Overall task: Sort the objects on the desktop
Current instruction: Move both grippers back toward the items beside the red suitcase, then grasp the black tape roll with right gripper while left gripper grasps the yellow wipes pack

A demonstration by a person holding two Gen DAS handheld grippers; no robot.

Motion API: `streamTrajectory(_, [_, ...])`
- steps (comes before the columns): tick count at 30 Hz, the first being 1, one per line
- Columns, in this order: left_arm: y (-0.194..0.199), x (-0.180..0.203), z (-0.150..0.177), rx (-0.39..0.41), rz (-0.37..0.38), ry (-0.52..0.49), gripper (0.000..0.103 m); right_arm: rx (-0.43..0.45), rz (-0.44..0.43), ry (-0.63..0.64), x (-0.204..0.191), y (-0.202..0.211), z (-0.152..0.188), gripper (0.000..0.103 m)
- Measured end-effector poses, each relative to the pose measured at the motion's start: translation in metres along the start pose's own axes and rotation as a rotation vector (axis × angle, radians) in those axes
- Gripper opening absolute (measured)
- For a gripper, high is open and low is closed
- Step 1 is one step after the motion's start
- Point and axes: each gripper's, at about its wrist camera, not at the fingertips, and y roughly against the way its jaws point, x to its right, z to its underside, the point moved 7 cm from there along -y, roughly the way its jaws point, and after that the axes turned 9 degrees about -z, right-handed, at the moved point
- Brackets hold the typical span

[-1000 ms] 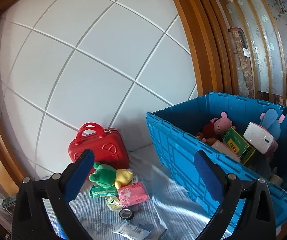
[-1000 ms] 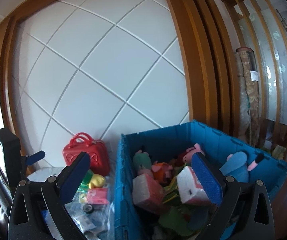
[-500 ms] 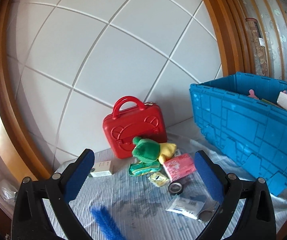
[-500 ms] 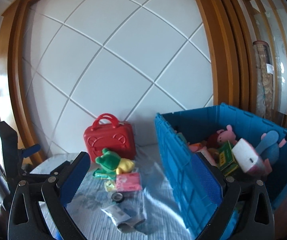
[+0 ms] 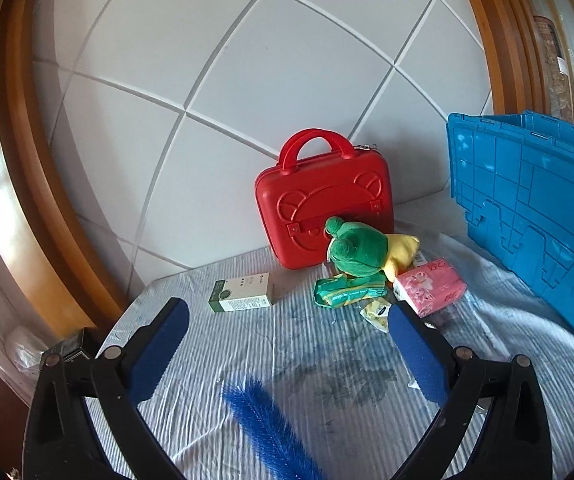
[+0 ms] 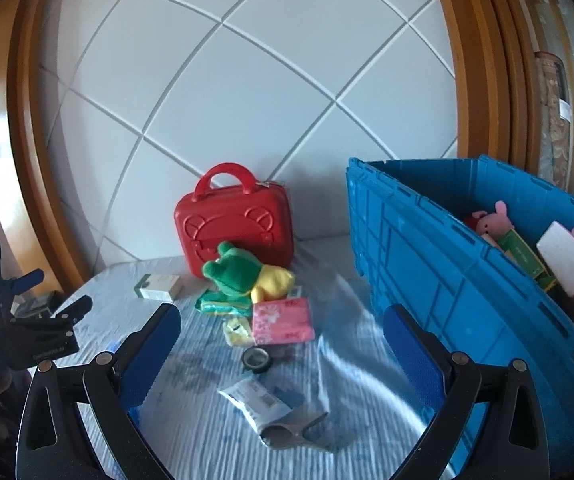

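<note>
Near the table's back edge lies the green frog plush [image 5: 357, 250] (soft, squashable). My left gripper [image 5: 287, 344] and right gripper [image 6: 281, 346] gape, unladen; I should pinch its body squarely.

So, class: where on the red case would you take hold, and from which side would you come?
Grip the arched handle of the red case, coming from above. The case stands upright against the wall with the green frog plush leaning on its front, so the handle is the free, narrow part.

Each tool [image 5: 287, 344] has black arms, silver screws, blue pads [image 6: 149, 360].
</note>
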Motion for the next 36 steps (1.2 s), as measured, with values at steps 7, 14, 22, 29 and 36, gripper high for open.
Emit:
streamTrajectory(7, [-0.040,0.033,-0.003,-0.025,0.023,-0.018,0.101,-0.109,-0.041,0.025,0.016,-0.071,0.012,0.103])
streamTrajectory(14, [-0.075,0.063,0.009,-0.067,0.051,-0.063,0.101,-0.309,-0.120,0.023,0.029,-0.168,0.067,0.087])
streamTrajectory(22, [-0.134,0.088,0.037,-0.166,0.105,-0.083,0.101,-0.555,-0.188,-0.001,0.030,-0.275,0.143,0.060])
streamTrajectory(29, [-0.199,0.129,0.067,-0.290,0.192,-0.098,0.101,-0.638,-0.185,0.062,0.022,-0.329,0.171,0.034])
streamTrajectory(36, [-0.251,0.166,0.078,-0.366,0.264,-0.086,0.101,-0.623,-0.161,0.110,0.028,-0.329,0.174,0.013])
